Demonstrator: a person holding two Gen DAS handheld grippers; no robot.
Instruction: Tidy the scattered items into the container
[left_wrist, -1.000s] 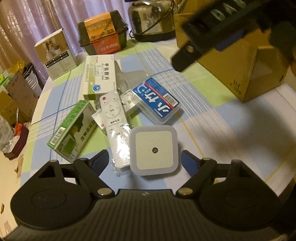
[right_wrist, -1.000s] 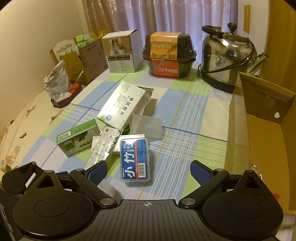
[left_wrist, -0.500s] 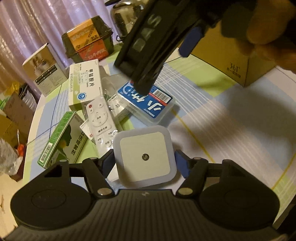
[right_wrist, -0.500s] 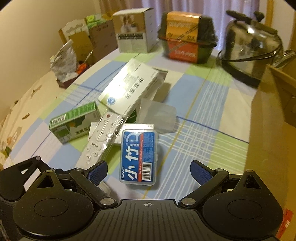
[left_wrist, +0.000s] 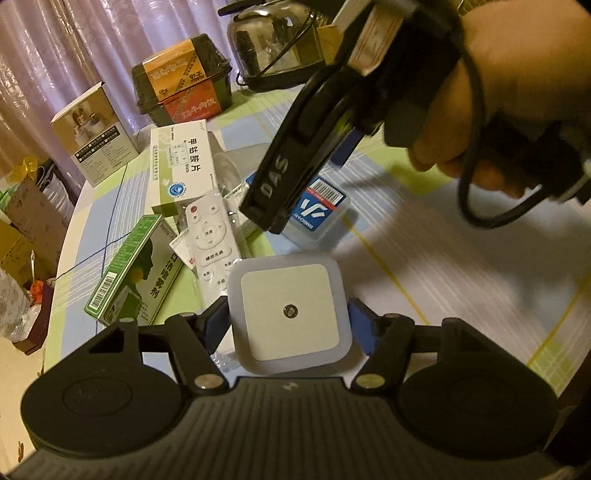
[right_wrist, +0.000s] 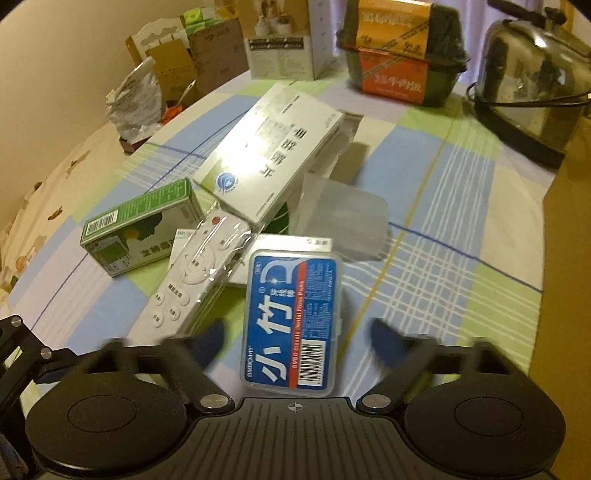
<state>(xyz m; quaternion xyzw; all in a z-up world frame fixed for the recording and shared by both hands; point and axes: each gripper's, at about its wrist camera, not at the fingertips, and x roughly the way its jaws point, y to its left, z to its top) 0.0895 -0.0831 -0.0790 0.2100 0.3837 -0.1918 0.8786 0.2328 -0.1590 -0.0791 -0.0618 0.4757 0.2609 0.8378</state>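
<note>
Between our left gripper's closed jaws sits the night light; our right gripper's jaws gape around the toothpick box, lengthwise.

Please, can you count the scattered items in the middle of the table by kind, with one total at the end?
Cardboard medicine boxes: 2, the white box and the green box
Remote controls in plastic wrap: 1, the remote
Clear plastic cases: 2, the blue-labelled picks case and the plain case
Square night lights: 1, the night light
Total: 6
</note>
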